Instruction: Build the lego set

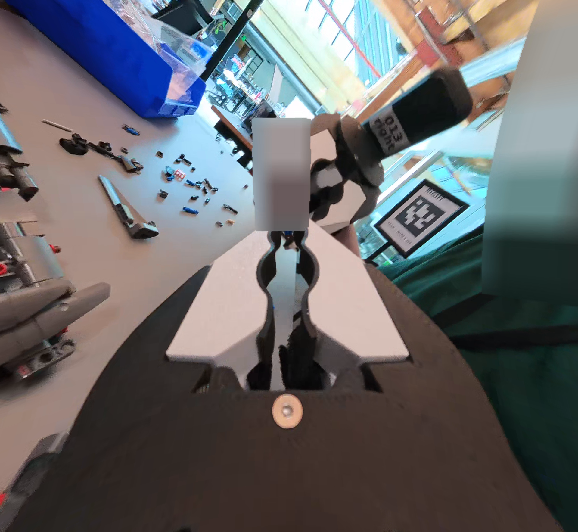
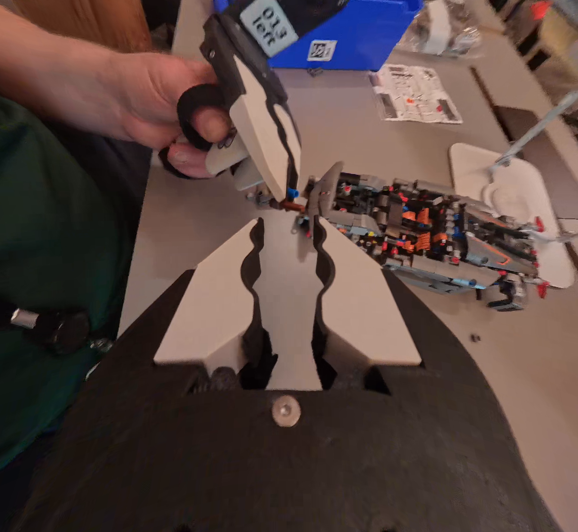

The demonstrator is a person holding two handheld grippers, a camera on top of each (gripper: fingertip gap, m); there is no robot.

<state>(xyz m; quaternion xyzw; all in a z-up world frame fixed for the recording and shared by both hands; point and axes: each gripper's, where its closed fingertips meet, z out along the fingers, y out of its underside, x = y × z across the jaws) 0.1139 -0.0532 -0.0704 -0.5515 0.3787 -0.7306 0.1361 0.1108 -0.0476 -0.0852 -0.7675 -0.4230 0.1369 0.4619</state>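
From here I have the left gripper [image 2: 286,194] pinched nearly closed on a small sub-assembly [image 2: 289,201], a brown rod with a blue peg beside it, held just off the near end of the model car [image 2: 438,235]. The car lies on the table [image 2: 344,141] with its long axis running away to my right, its grey end panel [image 2: 323,191] facing the held piece. The brown rod points along that same axis, toward the panel, so I judge the coming move to be a short push straight in. My right gripper [image 2: 287,226] hangs open and empty just below that joint, well placed to steady the car. Loose parts [image 1: 190,182] lie scattered farther off, near the blue bin [image 1: 103,41].
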